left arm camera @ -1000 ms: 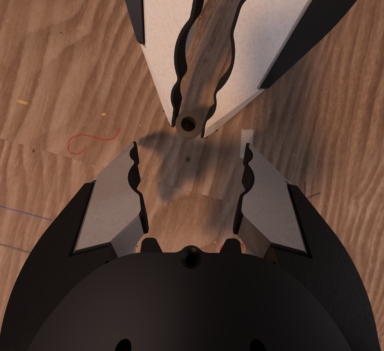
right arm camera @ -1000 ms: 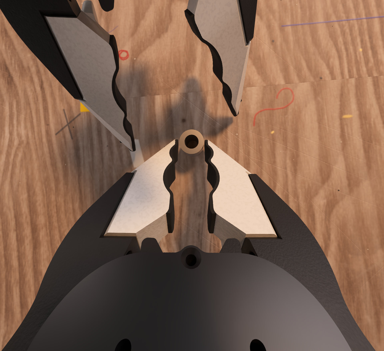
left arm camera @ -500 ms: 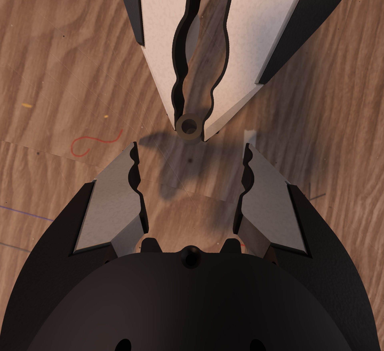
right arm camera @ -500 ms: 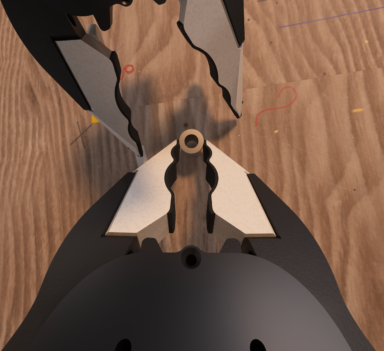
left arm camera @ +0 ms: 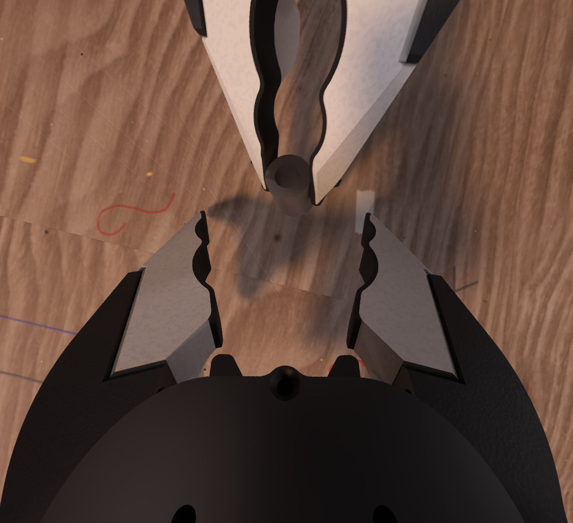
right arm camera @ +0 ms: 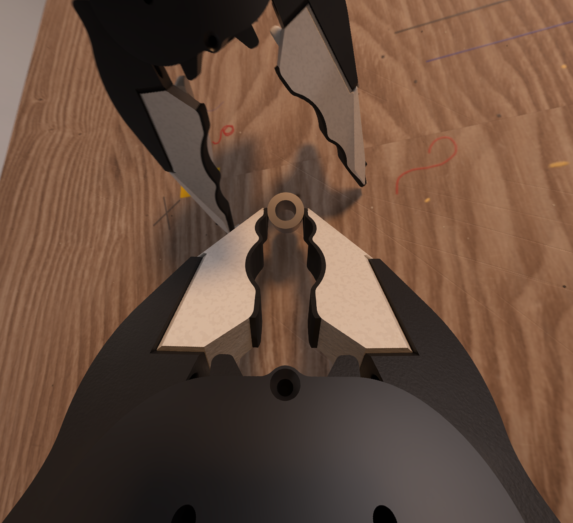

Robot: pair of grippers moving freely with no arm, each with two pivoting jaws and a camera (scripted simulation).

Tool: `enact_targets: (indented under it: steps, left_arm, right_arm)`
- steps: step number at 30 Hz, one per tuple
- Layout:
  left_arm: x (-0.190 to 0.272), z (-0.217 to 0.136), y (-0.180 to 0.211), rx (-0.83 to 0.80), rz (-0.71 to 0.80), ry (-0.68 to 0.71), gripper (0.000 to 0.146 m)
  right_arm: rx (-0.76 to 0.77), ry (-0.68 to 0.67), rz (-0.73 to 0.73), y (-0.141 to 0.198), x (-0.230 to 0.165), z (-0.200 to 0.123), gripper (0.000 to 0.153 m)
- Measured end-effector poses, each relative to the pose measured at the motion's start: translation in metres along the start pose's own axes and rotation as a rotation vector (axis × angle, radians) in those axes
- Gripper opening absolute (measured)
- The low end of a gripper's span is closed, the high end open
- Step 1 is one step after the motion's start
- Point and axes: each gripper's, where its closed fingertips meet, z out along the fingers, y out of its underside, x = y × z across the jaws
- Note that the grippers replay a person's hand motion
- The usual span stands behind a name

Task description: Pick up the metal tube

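Note:
The metal tube [right arm camera: 285,213] is a short brown cylinder with a hole through it, standing upright. My right gripper [right arm camera: 285,211] is shut on the tube at the fingertips and holds it above the wooden table; the tube's shadow lies on the wood below. In the left wrist view the tube [left arm camera: 290,189] sits between the right gripper's tips, which come in from the top. My left gripper [left arm camera: 285,215] is open and empty, a little short of the tube. Its fingers [right arm camera: 186,142] reach in from the top of the right wrist view, one on each side of the tube.
The wooden table [right arm camera: 465,260] carries red scribbles [left arm camera: 130,213], small yellow flecks and thin pen lines. A small white strip [left arm camera: 364,207] lies near the left gripper's right fingertip. The table's edge [right arm camera: 40,74] runs along the upper left of the right wrist view.
The right gripper has closed tighter on the tube and lifted it off the table. The right wrist view has risen and the table edge has come into sight. The left gripper has stayed open.

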Motion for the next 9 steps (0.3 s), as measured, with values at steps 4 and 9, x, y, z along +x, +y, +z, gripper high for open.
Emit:
enact_targets:
  steps: [4, 9]
  left_arm:
    - [0.0002, 0.0003, -0.0001, 0.003, 0.005, 0.002, 0.094]
    - [0.0036, -0.0014, -0.001, 0.004, 0.025, 0.025, 0.085]
  right_arm:
    - [0.044, -0.029, 0.001, -0.0059, -0.0055, -0.0051, 0.022]
    - [0.052, -0.05, -0.006, -0.007, -0.0098, -0.0085, 0.022]
